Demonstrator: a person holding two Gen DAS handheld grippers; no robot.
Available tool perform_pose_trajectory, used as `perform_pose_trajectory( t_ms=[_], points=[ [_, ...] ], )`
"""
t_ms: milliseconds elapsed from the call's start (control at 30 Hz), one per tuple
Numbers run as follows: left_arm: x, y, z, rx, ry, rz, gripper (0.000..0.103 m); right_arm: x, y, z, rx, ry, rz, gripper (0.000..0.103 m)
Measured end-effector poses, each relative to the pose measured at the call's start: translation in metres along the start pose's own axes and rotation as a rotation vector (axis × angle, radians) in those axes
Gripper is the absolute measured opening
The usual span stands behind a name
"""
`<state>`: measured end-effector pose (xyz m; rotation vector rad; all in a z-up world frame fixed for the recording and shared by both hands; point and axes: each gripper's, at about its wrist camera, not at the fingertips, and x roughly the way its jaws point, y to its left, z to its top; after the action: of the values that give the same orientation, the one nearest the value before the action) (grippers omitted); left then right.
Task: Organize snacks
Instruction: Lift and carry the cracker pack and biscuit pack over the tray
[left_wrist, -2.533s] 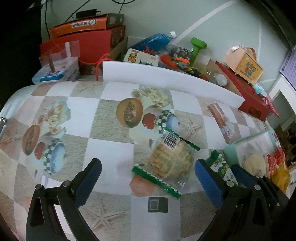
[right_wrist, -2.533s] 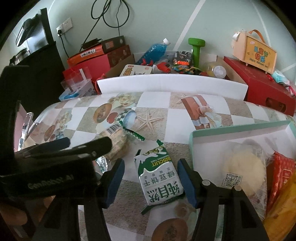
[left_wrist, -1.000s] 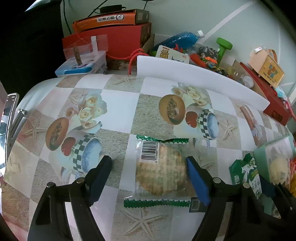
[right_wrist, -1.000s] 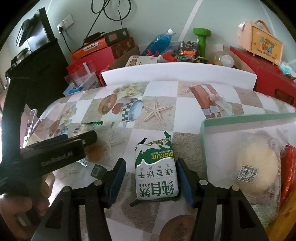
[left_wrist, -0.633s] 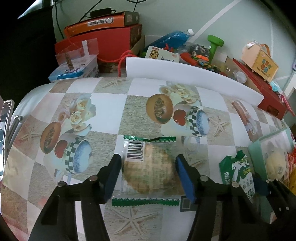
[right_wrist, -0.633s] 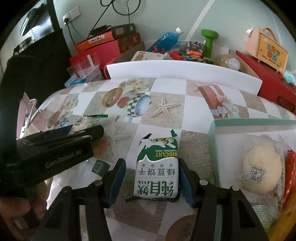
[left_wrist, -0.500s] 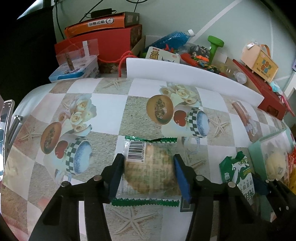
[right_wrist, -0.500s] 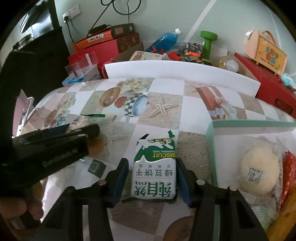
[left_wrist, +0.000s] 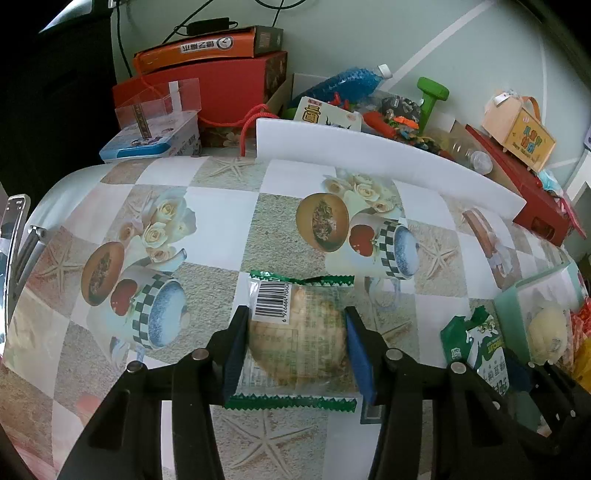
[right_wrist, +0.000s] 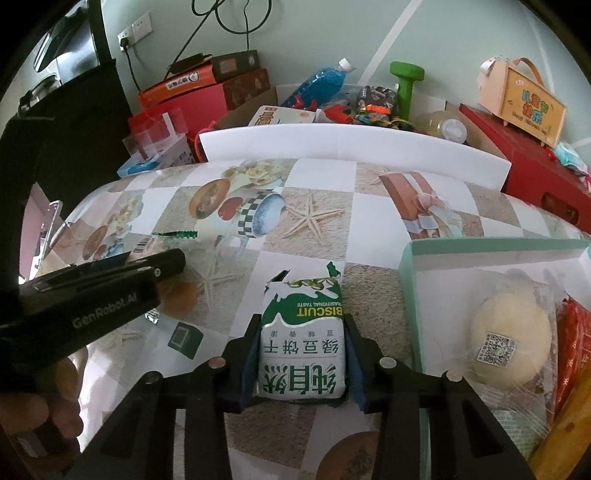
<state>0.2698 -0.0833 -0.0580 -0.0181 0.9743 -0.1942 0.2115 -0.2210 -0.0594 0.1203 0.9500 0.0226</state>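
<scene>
A round cake in a clear wrapper with green crimped ends (left_wrist: 299, 332) lies on the patterned tablecloth (left_wrist: 221, 229). My left gripper (left_wrist: 295, 321) straddles it; its jaws are closing and the blue pads (left_wrist: 236, 339) press the wrapper's sides. In the right wrist view a green and white biscuit packet (right_wrist: 303, 347) lies flat. My right gripper (right_wrist: 302, 325) is shut on it, pads against both long sides. The packet (left_wrist: 480, 350) also shows at the right of the left wrist view. The left gripper's black body (right_wrist: 92, 295) sits just left of the right one.
A pale green box (right_wrist: 480, 254) stands right of the biscuit packet, holding a wrapped round bun (right_wrist: 506, 336) and red and orange packets. A white foam board (right_wrist: 351, 144) edges the table's far side, with boxes, a bottle and toys behind. A hand (right_wrist: 55, 406) grips the left tool.
Both grippers have closed in on their snacks: the left pads came in against the wrapped cake, the right pads against the biscuit packet. Neither hand has shifted.
</scene>
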Motion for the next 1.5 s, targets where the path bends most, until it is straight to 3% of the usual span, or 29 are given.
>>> perform_pose_trajectory(
  t_ms=[233,533,933,1500],
  points=[
    [-0.004,0.002,0.001,-0.011,-0.006,-0.005,0.051,-0.007,0.000,0.001,0.004,-0.023,0.012,0.042],
    [-0.033,-0.001,0.007,-0.004,-0.081,-0.028,0.051,-0.039,0.002,0.009,0.013,-0.112,0.017,0.042],
    [-0.055,0.000,0.011,-0.022,-0.124,-0.071,0.051,-0.052,-0.002,0.013,0.027,-0.127,0.000,0.043],
    [-0.109,-0.046,-0.003,0.042,-0.111,-0.176,0.051,-0.140,-0.034,0.009,0.139,-0.222,-0.079,0.043]
  ],
)
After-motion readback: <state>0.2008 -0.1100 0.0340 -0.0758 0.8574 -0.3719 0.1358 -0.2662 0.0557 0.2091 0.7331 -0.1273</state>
